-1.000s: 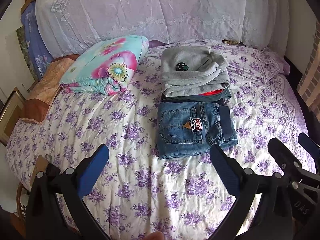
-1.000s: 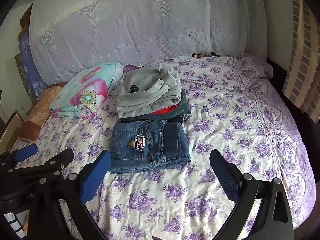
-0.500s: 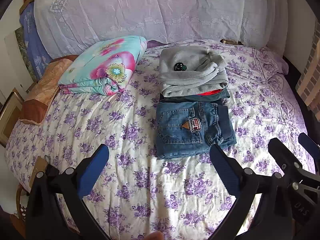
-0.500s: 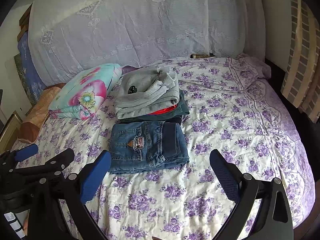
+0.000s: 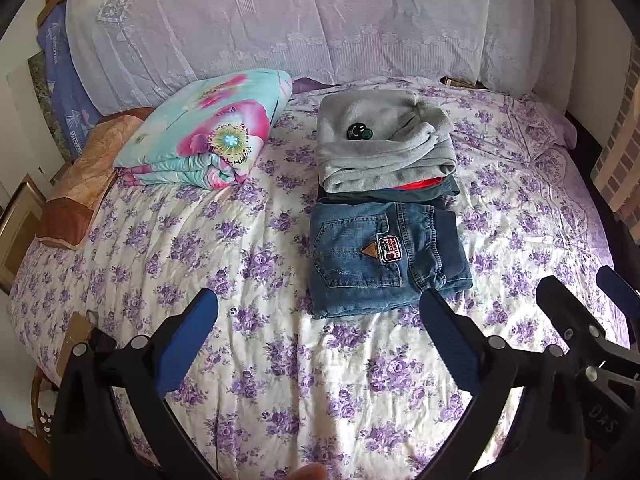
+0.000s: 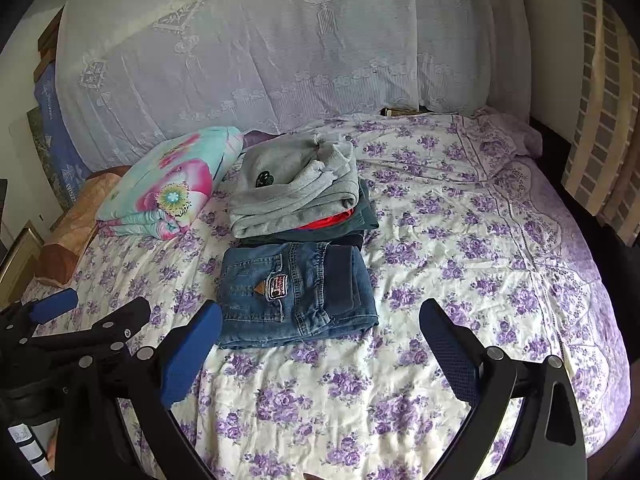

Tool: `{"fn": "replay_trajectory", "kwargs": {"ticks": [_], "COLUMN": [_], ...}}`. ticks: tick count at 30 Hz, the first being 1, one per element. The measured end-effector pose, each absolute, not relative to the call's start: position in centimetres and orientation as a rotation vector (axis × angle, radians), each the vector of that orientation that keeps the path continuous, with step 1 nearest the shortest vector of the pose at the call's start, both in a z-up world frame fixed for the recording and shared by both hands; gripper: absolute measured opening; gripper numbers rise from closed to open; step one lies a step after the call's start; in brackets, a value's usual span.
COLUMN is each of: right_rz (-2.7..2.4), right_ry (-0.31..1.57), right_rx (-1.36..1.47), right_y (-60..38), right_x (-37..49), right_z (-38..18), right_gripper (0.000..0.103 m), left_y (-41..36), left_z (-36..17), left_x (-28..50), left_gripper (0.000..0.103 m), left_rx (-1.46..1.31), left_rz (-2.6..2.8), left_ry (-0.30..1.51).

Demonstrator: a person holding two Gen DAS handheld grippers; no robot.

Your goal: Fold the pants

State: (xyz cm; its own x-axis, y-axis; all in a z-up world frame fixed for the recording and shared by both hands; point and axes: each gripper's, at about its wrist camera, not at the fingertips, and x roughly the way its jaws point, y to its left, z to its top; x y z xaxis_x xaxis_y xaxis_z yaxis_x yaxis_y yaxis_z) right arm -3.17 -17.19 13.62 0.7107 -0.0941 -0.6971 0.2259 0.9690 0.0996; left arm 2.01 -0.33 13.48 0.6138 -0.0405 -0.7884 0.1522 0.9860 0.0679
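on the bedspread (image 5: 248,360) folded jeans (image 5: 384,256) lie, seemingly touching the clothes pile (image 5: 384,148).

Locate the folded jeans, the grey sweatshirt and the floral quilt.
folded jeans (image 5: 360,256): left wrist view, back pocket.
grey sweatshirt (image 6: 280,188): right wrist view, top face.
floral quilt (image 5: 208,136): left wrist view, top face.

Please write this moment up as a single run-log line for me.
jeans: folded, lying on bed in front of clothes pile | left gripper: open, empty | right gripper: open, empty
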Motion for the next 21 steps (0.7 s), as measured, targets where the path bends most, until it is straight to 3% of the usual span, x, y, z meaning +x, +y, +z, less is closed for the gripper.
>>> {"fn": "replay_trajectory", "kwargs": {"ticks": [21], "right_rz": [-0.176], "right_ry": [0.762], "right_rx": [0.183], "right_y": [-17.43], "right_x": [-3.13], "right_z": [13.56], "right_gripper": [0.1], "left_y": [-0.52], "left_z": [13.44], "left_x": [2.12], "left_gripper": [0.098], "left_rx": [0.131], "left_rz": [-0.111], "left_ry": [0.907]}}
